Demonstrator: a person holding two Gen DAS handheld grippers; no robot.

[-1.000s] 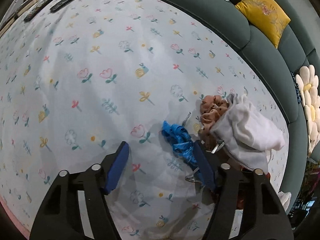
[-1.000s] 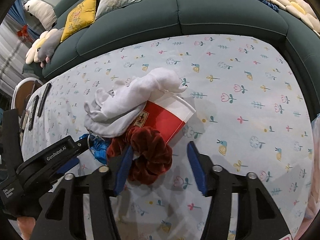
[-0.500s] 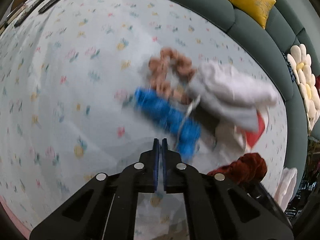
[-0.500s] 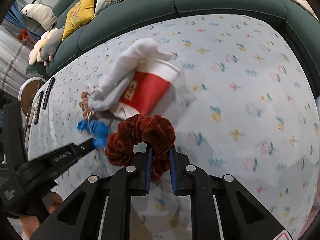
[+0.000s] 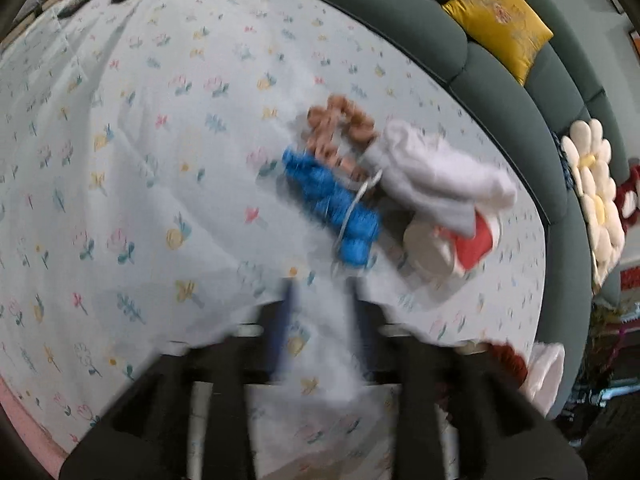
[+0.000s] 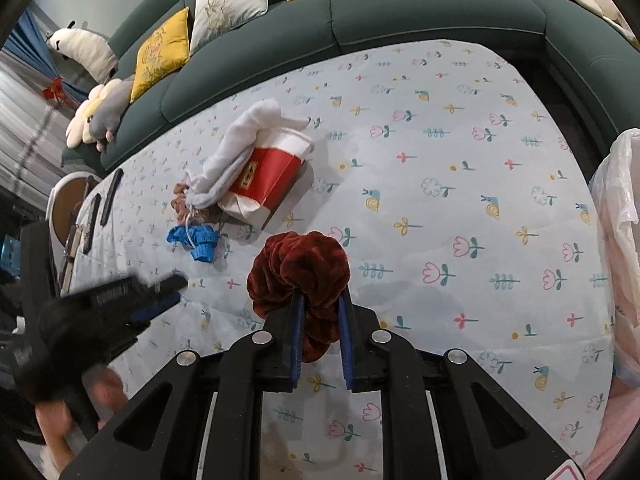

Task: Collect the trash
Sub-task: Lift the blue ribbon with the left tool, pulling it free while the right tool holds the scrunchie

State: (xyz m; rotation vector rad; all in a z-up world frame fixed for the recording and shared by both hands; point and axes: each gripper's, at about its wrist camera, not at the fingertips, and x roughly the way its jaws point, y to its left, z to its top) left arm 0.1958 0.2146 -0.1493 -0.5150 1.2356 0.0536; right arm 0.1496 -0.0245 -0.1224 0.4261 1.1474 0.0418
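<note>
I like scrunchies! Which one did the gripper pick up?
The dark red scrunchie, pinched in the right gripper. The blue scrunchie and tan scrunchie lie on the table.

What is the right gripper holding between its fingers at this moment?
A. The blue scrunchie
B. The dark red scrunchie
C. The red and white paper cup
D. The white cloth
B: in the right wrist view the right gripper is shut on the dark red scrunchie, raised off the tablecloth, while the blue scrunchie, the paper cup and the white cloth lie farther off on the floral tablecloth.
</note>
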